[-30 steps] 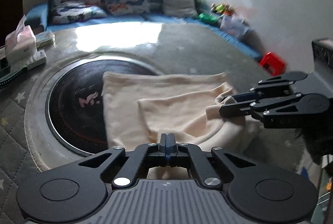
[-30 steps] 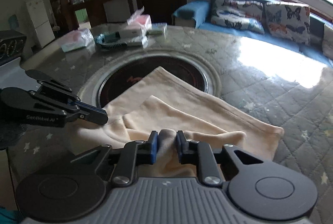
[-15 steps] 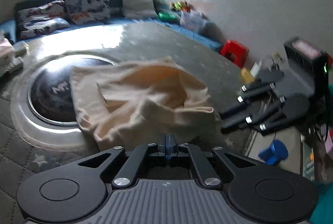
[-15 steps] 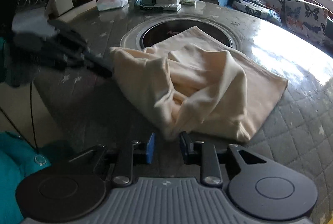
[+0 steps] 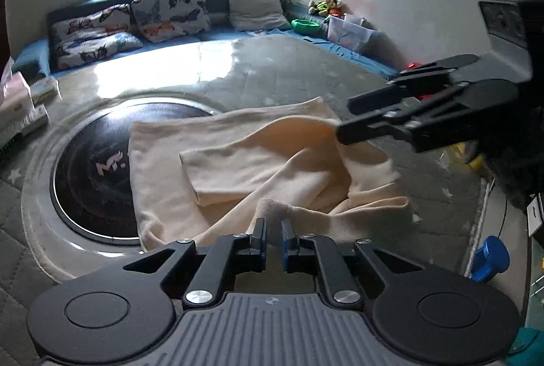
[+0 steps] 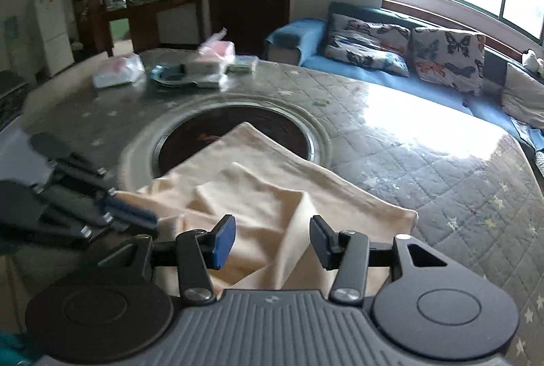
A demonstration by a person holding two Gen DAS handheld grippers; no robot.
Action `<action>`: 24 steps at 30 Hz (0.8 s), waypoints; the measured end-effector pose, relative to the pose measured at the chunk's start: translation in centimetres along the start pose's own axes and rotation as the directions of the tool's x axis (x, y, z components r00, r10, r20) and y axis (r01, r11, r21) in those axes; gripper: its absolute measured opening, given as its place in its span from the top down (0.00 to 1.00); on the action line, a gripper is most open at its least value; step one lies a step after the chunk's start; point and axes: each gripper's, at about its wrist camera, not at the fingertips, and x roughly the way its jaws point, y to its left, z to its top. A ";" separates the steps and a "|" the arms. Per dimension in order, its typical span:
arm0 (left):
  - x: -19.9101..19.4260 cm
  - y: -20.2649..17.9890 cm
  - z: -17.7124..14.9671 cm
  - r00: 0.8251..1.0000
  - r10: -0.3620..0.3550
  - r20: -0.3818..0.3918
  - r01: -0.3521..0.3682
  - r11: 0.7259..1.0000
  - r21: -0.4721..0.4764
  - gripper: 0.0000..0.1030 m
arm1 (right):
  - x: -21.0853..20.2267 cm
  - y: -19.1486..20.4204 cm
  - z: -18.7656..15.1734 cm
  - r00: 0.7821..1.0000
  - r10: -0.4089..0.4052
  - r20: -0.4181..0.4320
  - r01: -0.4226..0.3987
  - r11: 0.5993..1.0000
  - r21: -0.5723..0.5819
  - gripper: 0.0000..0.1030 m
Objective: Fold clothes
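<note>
- Over the round dark plate (image 5: 91, 175) set in the table (image 5: 282, 73), the cream cloth (image 5: 238, 162) lies half-folded, its left part covering the plate's right side and the rest rumpled on the quilted top to the plate's right.
- Just right of the plate, the left gripper (image 5: 273, 226) has its jaws slightly parted after just easing open; a cloth ridge stands between them, and I cannot tell whether the pads press on it.
- Farther right of the plate, the right gripper (image 6: 272, 242) stands released, its jaws having just been opening, with a loose cloth fold between them untouched.
- Step in hand, as I judge it: letting go after a fold laid toward the plate.
- Next move calls for backing both grippers clear, then regrasping the rumpled edge to flatten and fold again.
</note>
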 end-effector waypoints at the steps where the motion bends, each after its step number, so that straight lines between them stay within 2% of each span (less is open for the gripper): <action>1: 0.0 0.0 -0.1 1.000 -0.007 -0.001 0.007 1.000 -0.002 0.91 | 0.8 -0.3 0.1 1.000 -0.008 -0.009 0.009 1.000 0.007 0.52; 4: -0.1 -0.4 -0.3 0.999 -0.036 -0.004 0.036 0.999 0.018 0.92 | 2.7 -1.1 -0.2 0.999 -0.024 -0.036 0.025 0.999 0.034 0.54; 6: -0.2 -0.7 -0.4 0.998 -0.057 -0.007 0.058 0.998 0.034 0.99 | 3.5 -1.4 -0.6 0.998 -0.035 -0.052 0.037 0.998 0.046 0.61; 9: -0.5 -1.3 -0.5 0.996 -0.089 -0.007 0.089 0.995 0.046 1.00 | 3.4 -1.5 -1.3 0.997 -0.053 -0.055 0.056 0.997 0.050 0.72; 13: -1.4 -1.5 0.2 0.996 -0.073 0.043 0.071 0.997 0.039 0.99 | 2.5 -1.6 -1.5 0.996 -0.079 -0.050 0.081 0.996 0.038 0.78; 17: -1.6 -1.2 1.3 0.997 -0.018 0.080 0.016 0.999 0.028 0.90 | 1.6 -1.9 -1.9 0.993 -0.107 -0.046 0.109 0.993 0.036 0.81; 20: -0.6 -1.2 1.4 0.998 0.006 0.058 -0.008 0.999 0.031 0.76 | 0.7 -2.3 -2.5 0.990 -0.131 -0.050 0.133 0.990 0.043 0.83; 24: 1.0 -1.2 1.2 1.000 0.010 0.020 -0.011 0.999 0.033 0.69 | -0.8 -2.6 -4.1 0.984 -0.162 -0.073 0.166 0.985 0.054 0.85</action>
